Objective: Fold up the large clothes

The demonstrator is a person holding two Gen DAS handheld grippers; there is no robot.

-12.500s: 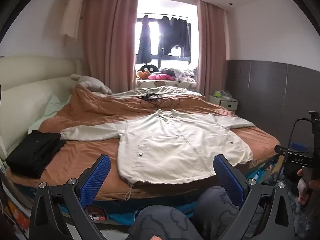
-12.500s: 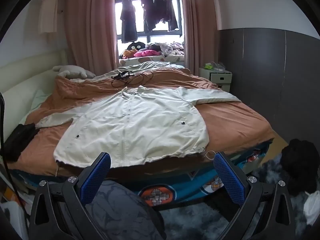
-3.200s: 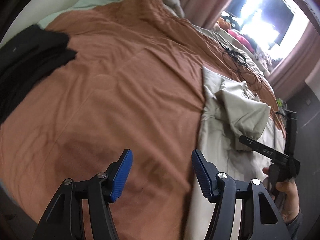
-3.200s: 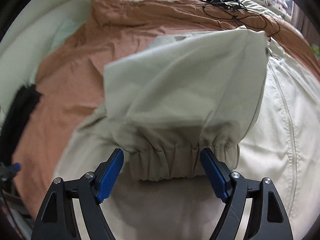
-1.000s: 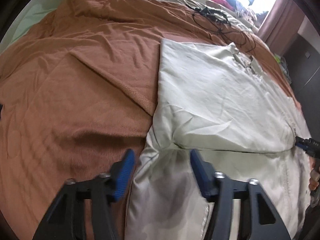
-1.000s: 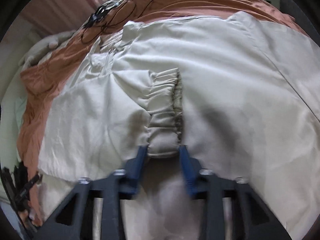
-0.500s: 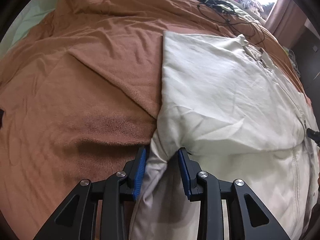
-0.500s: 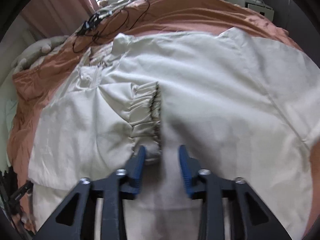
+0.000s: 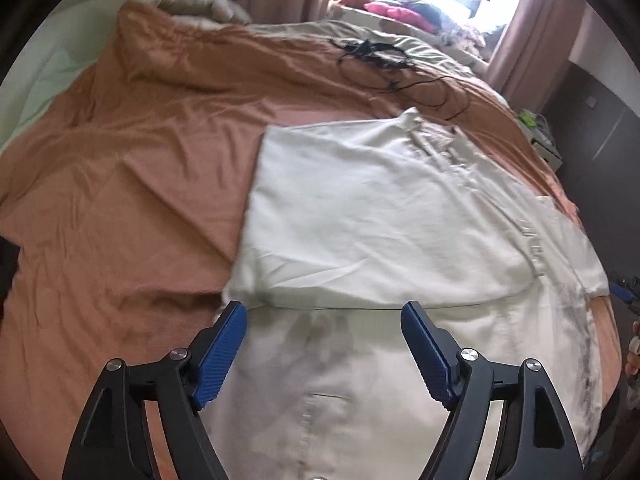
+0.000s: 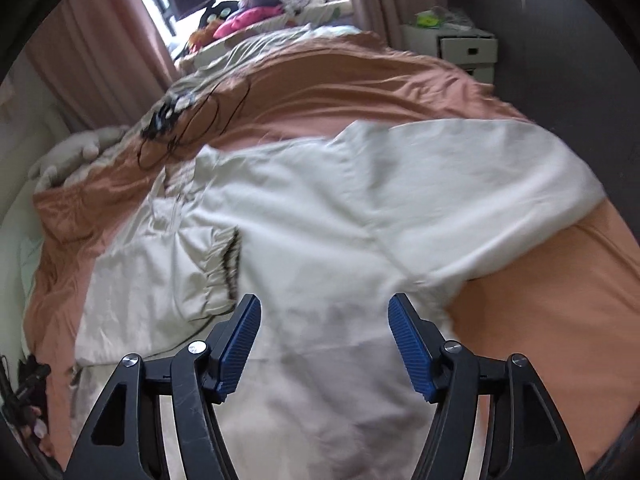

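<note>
My left hand-held gripper (image 9: 324, 312) hung over the near part of the jacket (image 9: 380, 216) with its blue pads standing wide apart and nothing between them; its jaws had just been opening. My right hand-held gripper (image 10: 324, 312) was the same: pads apart, jaws just opened, only the pale cloth lying below the gap and none of it pinched.

The jacket lay spread on the bed, on the rust-orange blanket (image 9: 132, 184) that covered most of it. In the left wrist view one sleeve was folded in across the chest, its long edge lying straight just ahead of my pads. In the right wrist view that sleeve's gathered cuff (image 10: 222, 264) rested on the jacket's front just left of the gripper, while the other sleeve (image 10: 500, 184) still reached out sideways over the blanket.

Farther up the bed a tangle of black cable (image 9: 394, 68) sat on the blanket, well apart from the jacket. A grey plush toy (image 9: 180, 0) lay at the head end beside a pale green pillow (image 9: 44, 92). Beyond the bed, pink curtains (image 10: 88, 52) framed a bright window, with a heap of clothes (image 10: 256, 12) piled under it. A white drawer unit (image 10: 460, 48) stood against the dark wall on the right. At the edge of the left wrist view I could just make out the tip of my other gripper.
</note>
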